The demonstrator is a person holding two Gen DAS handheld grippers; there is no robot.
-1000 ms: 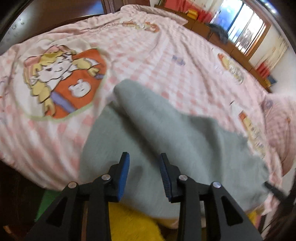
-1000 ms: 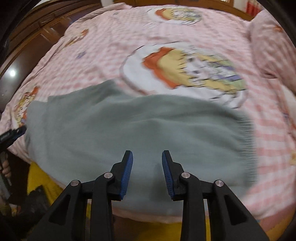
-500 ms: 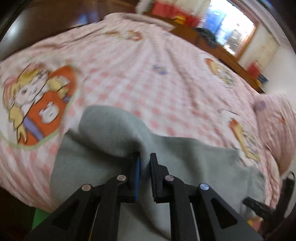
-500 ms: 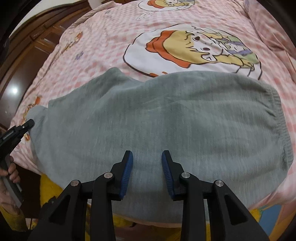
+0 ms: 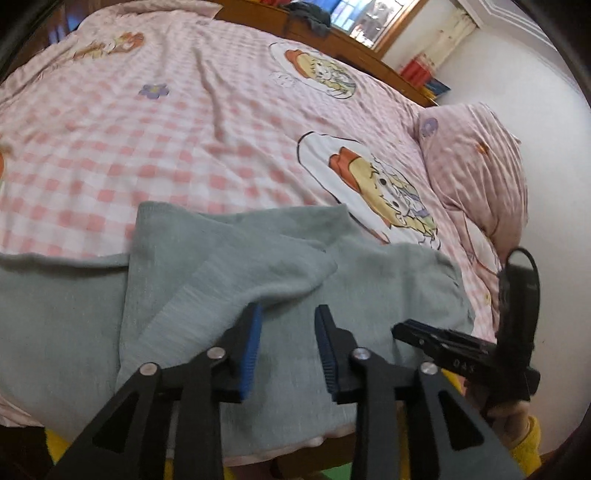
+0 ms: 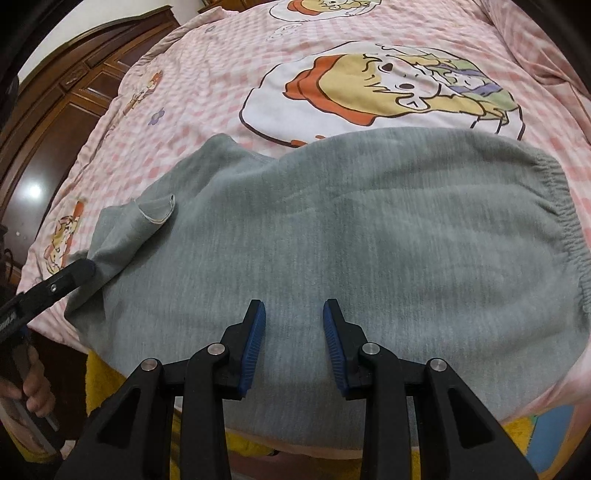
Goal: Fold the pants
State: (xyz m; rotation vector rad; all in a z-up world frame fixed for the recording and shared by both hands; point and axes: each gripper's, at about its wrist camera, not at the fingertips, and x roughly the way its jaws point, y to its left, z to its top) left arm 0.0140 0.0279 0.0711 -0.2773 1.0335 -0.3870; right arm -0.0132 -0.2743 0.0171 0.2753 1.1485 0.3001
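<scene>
One grey pants (image 6: 369, 236), folded, at bed (image 5: 184, 129) near edge; pink checked sheet. Two grippers: left gripper (image 5: 288, 343) fingers opening, nothing gripped; right gripper (image 6: 294, 343) fingers apart, empty.

A bed (image 5: 229, 122) fills most of both views, spread with a pink-and-white checked cover printed with cartoon figures in white ovals. In the left wrist view a pink checked pillow (image 5: 476, 173) lies at the right of the frame against a plain white wall (image 5: 517, 74). A dark wooden bed frame (image 5: 332, 40) runs along the top, and behind it a wood-framed window (image 5: 369, 18) shows daylight at the upper middle. Red and blue items (image 5: 424, 74) stand near the corner. In the right wrist view, a dark brown panelled wardrobe (image 6: 62, 110) fills the upper left, with a bright light glare on its glossy face.
</scene>
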